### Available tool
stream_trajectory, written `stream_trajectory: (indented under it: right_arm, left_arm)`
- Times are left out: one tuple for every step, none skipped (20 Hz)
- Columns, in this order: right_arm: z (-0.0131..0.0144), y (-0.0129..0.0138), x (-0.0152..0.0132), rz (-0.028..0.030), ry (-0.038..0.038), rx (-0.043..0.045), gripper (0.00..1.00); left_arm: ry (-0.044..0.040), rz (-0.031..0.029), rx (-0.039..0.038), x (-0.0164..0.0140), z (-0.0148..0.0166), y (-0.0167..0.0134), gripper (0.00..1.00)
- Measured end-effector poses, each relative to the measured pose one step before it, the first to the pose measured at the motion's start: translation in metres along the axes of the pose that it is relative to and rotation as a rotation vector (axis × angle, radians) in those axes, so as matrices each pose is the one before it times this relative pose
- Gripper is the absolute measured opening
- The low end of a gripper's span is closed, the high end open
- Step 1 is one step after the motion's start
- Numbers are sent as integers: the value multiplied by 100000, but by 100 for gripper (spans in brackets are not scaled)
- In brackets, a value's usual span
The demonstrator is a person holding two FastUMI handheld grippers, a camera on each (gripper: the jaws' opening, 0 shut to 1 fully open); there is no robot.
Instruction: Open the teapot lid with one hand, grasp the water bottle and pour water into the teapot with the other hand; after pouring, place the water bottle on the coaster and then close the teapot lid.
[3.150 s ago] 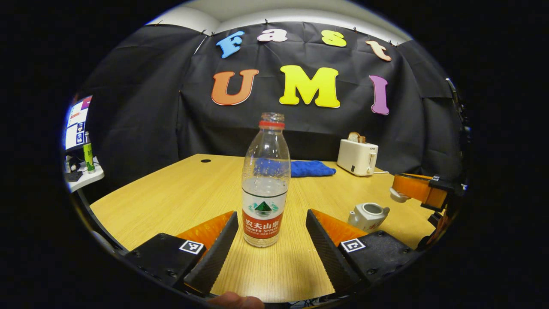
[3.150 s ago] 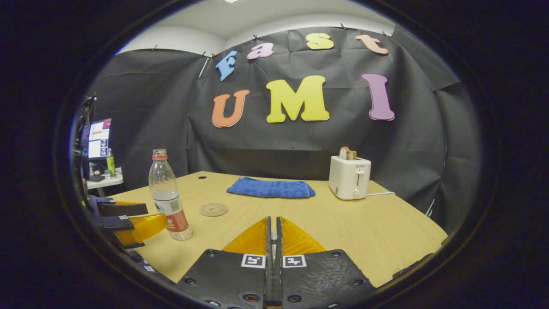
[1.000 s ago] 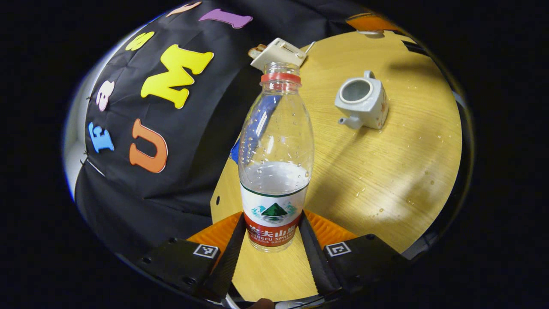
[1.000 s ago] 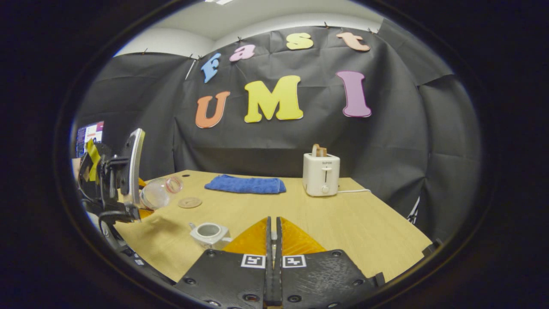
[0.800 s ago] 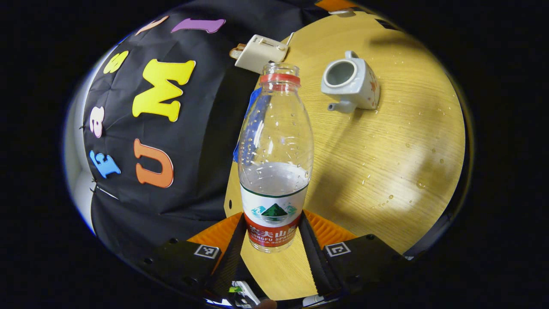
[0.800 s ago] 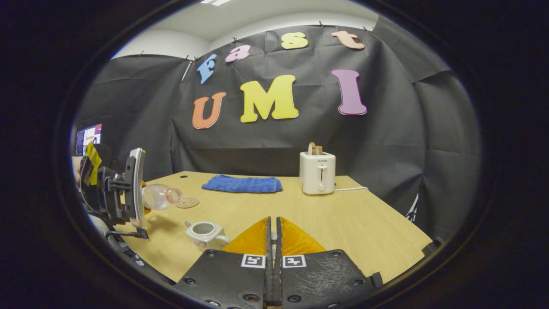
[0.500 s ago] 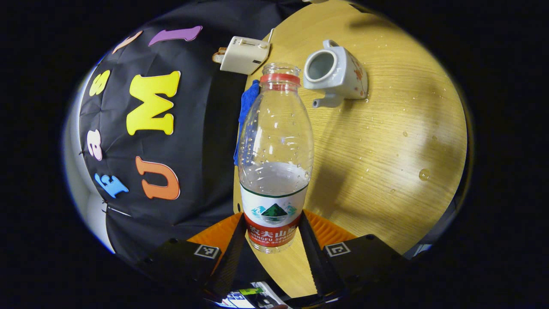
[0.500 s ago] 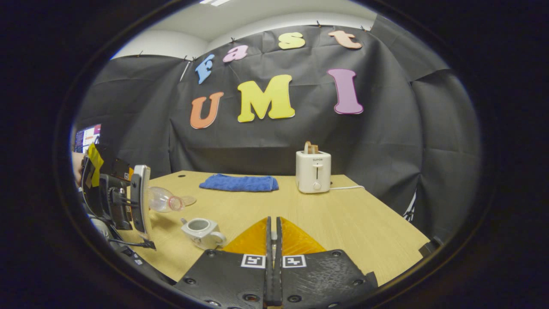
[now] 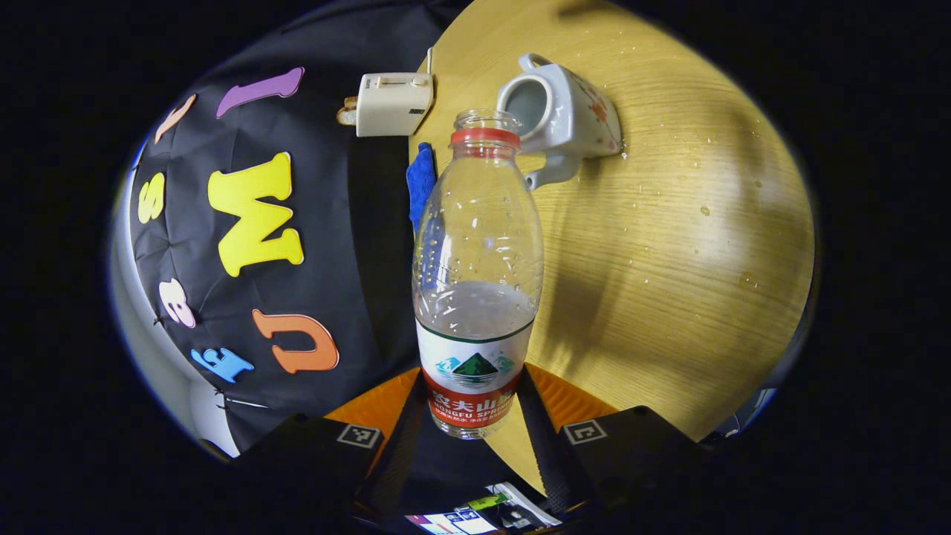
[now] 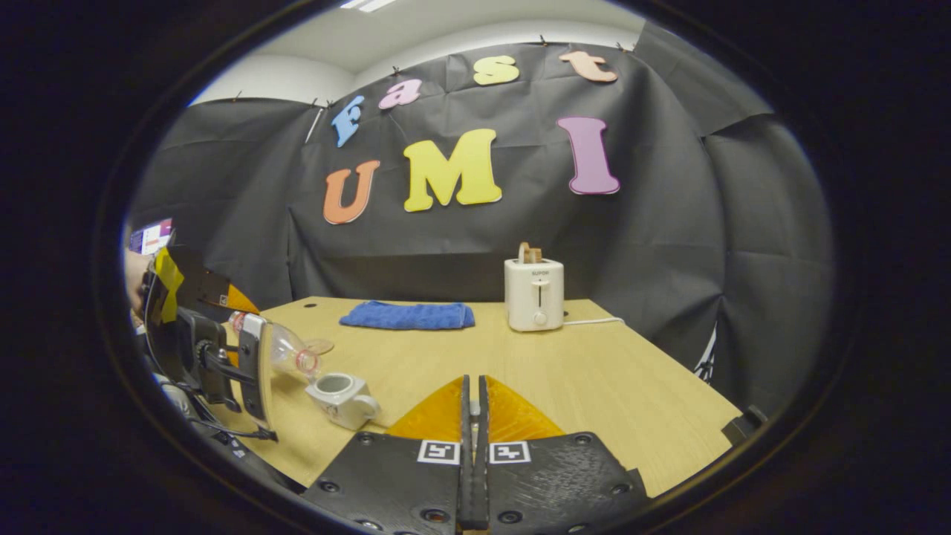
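One wooden table [image 10: 565,371] carries a toaster [image 10: 533,294], a blue cloth [image 10: 407,315] and the lidless teapot [image 10: 338,397]. Above it the left gripper [image 9: 466,416] clamps both fingers on the water bottle [image 9: 477,260], tipped mouth-down toward the teapot's opening (droplets dot the wood). Right gripper [image 10: 473,416]: fingers pressed together, contents unclear.

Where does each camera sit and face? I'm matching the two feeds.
Left gripper view: rides the left gripper, tipped sideways; its fingers clamp the water bottle, mouth near the open teapot.
Right gripper view: rides the right gripper, fingers together, level over the table, facing the booth wall.
Shared: teapot, bottle, toaster, blue cloth.
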State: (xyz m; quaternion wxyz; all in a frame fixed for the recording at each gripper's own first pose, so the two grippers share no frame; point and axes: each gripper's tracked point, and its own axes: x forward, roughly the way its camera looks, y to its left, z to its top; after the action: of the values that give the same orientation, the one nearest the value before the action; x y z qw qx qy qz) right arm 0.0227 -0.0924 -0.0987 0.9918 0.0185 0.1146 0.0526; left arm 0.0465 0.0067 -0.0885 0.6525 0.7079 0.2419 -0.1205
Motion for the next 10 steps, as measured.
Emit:
stream_trajectory:
  right_arm:
    - [18, -3, -82, 15, -106, 36, 0]
    - [21, -1, 101, 74, -126, 64, 0]
    - [26, -9, -26, 160, -150, 302, 0]
    - [-42, 51, -51, 180, -22, 316, 0]
    - [-22, -33, -9, -32, 2, 64, 0]
    - [-66, -64, -37, -16, -1, -114, 0]
    - [38, -35, -76, -22, -27, -151, 0]
    - [91, -127, -49, -231, -187, -138, 0]
    - [100, -44, -17, -49, -197, 197, 0]
    - [-34, -35, -49, -127, -122, 236, 0]
  left_arm:
    - [66, 2400, 3373, -108, -23, 810, 74]
    - [406, 1834, 1888, 35, 103, 576, 74]
    - [215, -204, -933, 121, -194, -9, 74]
    - [318, -632, -394, 97, -62, -118, 74]
    - [386, 1102, 2125, 98, 166, 715, 74]
    - [139, 1503, 2498, -85, 152, 493, 74]
    - [75, 406, 1057, -67, -27, 58, 74]
    - [-112, -548, 58, -9, -81, -187, 74]
    - [62, 44, 854, -96, 61, 148, 74]
    - [174, 847, 1342, -126, 89, 266, 74]
